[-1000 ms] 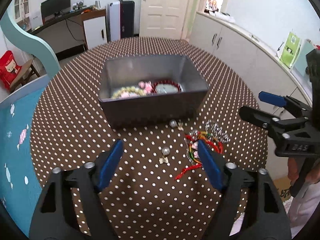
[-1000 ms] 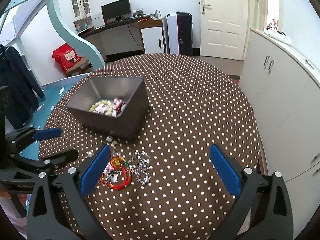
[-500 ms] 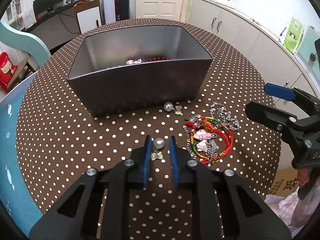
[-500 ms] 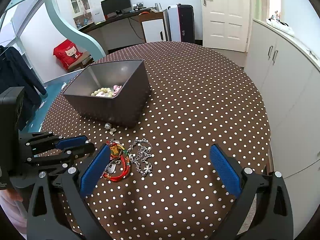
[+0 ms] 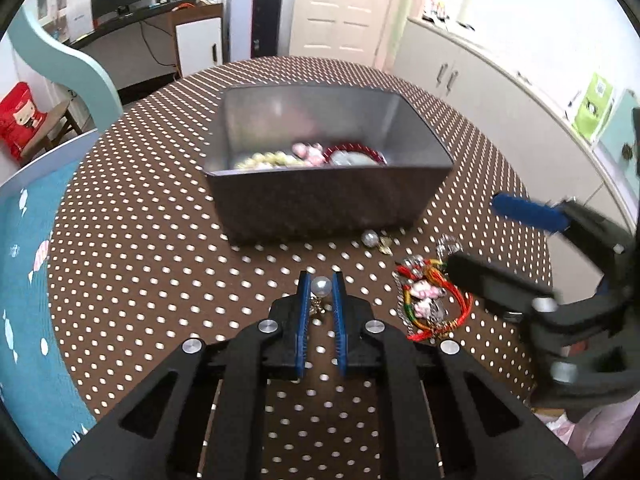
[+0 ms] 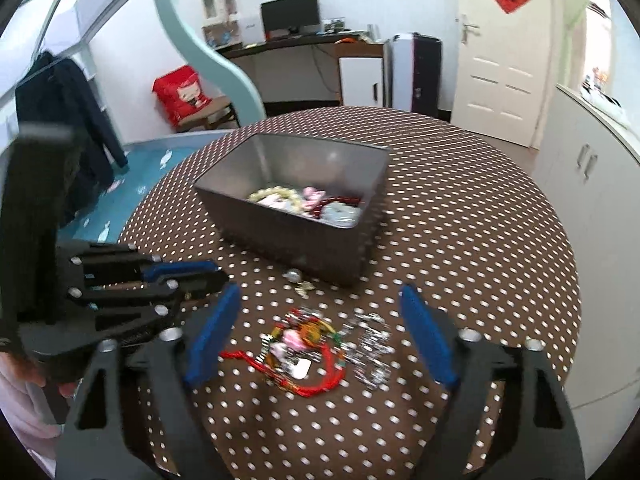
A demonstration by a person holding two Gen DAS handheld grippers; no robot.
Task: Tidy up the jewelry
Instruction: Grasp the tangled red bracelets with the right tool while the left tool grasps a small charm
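My left gripper (image 5: 320, 286) is shut on a pearl earring (image 5: 321, 287) and holds it just above the dotted tablecloth, in front of the grey metal box (image 5: 328, 204). The box (image 6: 296, 236) holds beads and pink pieces. A second pearl earring (image 5: 370, 238) lies by the box's front wall, and shows in the right wrist view (image 6: 295, 275). My right gripper (image 6: 320, 334) is open, its fingers either side of a pile of red cord bracelets (image 6: 304, 348) and a silver chain (image 6: 372, 344). The pile also shows in the left wrist view (image 5: 430, 306).
The round table (image 6: 480, 220) has a brown, white-dotted cloth. White cabinets (image 6: 592, 184) stand close on the right. A teal curved panel (image 5: 68, 68) and blue floor mat lie to the left. My left gripper's body (image 6: 120, 288) sits left of the right gripper.
My left gripper closed on the pearl earring and lifted it slightly. My right gripper moved lower and closer over the bracelet pile, still open.
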